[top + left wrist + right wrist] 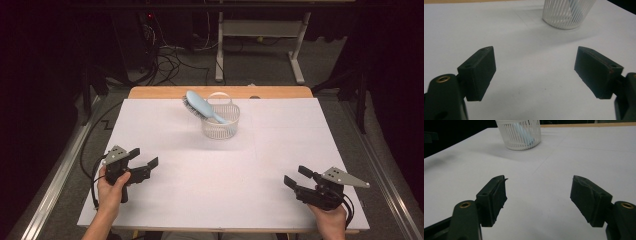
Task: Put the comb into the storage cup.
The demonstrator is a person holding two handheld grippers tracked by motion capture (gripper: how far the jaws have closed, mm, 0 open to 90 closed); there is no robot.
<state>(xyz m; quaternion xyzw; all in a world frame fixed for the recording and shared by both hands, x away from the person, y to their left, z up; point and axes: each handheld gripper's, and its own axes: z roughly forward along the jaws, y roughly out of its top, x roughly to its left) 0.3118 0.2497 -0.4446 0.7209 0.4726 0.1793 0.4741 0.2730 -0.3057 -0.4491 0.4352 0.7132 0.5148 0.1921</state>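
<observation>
A light blue hairbrush (202,106) stands handle-down in a small white slatted basket (220,126), its bristled head leaning out over the rim toward the left claw's side and away from the person. The basket sits on the white counter (210,165), well ahead of both claws and roughly midway between them, a little nearer the far edge than the near one. Seen from the left claw (535,68), the basket (565,15) lies far ahead and slightly to the right of the gap between its jaws, with the pale blue handle (574,5) faintly visible through the slats. Seen from the right claw (539,195), the basket (520,135) lies far ahead and to the left, the blue handle (522,133) showing through its ribs. In the high view the left claw (145,159) is held in a hand (111,187) near the left front corner of the counter, jaws pointing inward and toward the basket; its two black jaws stand wide apart with nothing but bare counter between them. The right claw (295,177) is held in a hand (330,217) near the right front corner, jaws pointing inward toward the left; its jaws are also spread wide, holding nothing. Each claw carries a grey three-cornered plate on top. Beyond the far edge of the counter, a wooden strip shows, then a dim floor with tangled cables (170,57) and the legs of a pale metal stand (260,40).
</observation>
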